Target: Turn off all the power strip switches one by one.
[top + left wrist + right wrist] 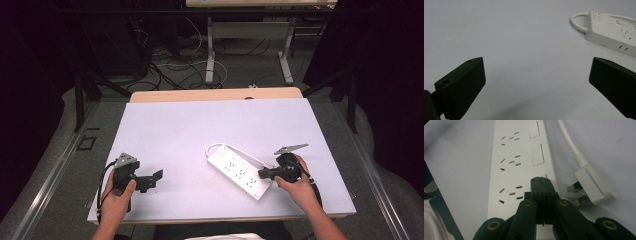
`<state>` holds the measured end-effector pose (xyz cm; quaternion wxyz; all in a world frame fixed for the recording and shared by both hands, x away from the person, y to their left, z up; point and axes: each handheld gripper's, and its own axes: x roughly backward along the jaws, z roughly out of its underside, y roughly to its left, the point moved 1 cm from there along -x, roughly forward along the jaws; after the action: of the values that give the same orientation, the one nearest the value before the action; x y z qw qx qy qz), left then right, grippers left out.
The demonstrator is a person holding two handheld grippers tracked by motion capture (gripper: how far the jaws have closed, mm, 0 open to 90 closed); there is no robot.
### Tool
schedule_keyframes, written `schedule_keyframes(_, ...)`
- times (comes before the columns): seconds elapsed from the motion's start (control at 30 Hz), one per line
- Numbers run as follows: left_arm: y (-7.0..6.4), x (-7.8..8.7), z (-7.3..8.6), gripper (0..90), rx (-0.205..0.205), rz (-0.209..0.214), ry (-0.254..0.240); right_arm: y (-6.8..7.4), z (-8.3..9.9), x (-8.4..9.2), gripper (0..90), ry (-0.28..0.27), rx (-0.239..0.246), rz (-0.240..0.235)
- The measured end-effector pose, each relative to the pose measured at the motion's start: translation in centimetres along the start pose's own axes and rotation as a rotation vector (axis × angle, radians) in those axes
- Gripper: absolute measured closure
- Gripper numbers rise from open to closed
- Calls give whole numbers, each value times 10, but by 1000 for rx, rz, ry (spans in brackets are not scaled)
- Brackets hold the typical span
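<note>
The work in hand is switching a white power strip (pixel 240 171), which lies flat and diagonal on the white tabletop (pixel 180 130), right of centre on the near half. Its cable loops out of the far end (pixel 577 23) and runs back along the far side. The plug (pixel 592 184) lies loose on the tabletop just beside the near end of the strip, with its brass pins bare, so the strip is judged to be unpowered.

The right gripper (pixel 263 173) is at the near end of the strip. Its jaws are fully closed against each other with nothing between them. In the right gripper view the joined tips (pixel 540 181) rest on or just over the nearest of 3 rocker switches (pixel 543 176); contact cannot be confirmed. Closed jaws make 1 narrow, stiff tip, which suits pressing a small switch better than spread jaws would. The other 2 switches (pixel 537 154) further along are untouched.

The left gripper (pixel 150 179) is held low over bare tabletop at the near left, well apart from the strip. Its jaws stand wide open and empty. This placement is judged to be a waiting position that keeps it out of the right hand's way.

The strip is not braced, so a sideways push could slide it.
</note>
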<state>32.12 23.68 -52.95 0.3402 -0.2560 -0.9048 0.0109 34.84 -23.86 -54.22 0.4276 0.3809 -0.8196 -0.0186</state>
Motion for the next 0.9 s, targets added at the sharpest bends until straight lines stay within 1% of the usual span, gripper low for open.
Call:
schedule_keyframes(0.13,0,0,0,9,3,0,-3,0,-1,3,900,-11,-9,-3)
schedule_keyframes(0.17,0,-2,1,9,7,-9,-21,0,-1,4,900,-16,-5,0)
schedule_keyframes(0.2,0,-2,0,9,7,-9,-21,-1,-2,6,900,-21,-7,-3)
schedule_keyframes(0.23,0,-2,0,9,7,-10,-20,-2,-2,8,900,-27,-12,6)
schedule_keyframes(0.3,0,-2,1,9,12,-8,-21,-4,-3,12,900,-45,-21,8)
schedule_keyframes(0.4,0,0,0,9,14,0,-7,-9,-2,18,900,-64,-32,19)
schedule_keyframes(0.53,0,-1,0,9,15,-4,-14,-16,-1,24,900,-85,-47,42)
schedule_keyframes(0.6,0,0,0,9,15,0,-7,-19,0,27,900,-93,-58,49)
schedule_keyframes(0.67,1,0,0,10,16,2,-3,-23,2,31,900,-104,-70,59)
schedule_keyframes(0.73,1,0,0,11,20,2,-10,-25,2,35,900,-112,-88,64)
schedule_keyframes(0.83,2,0,0,16,13,2,-3,-31,4,40,874,-125,-103,84)
schedule_keyframes(0.87,2,0,0,17,17,1,-6,-33,5,41,867,-133,-101,93)
schedule_keyframes(0.9,2,0,0,17,17,0,-6,-35,6,42,862,-139,-110,97)
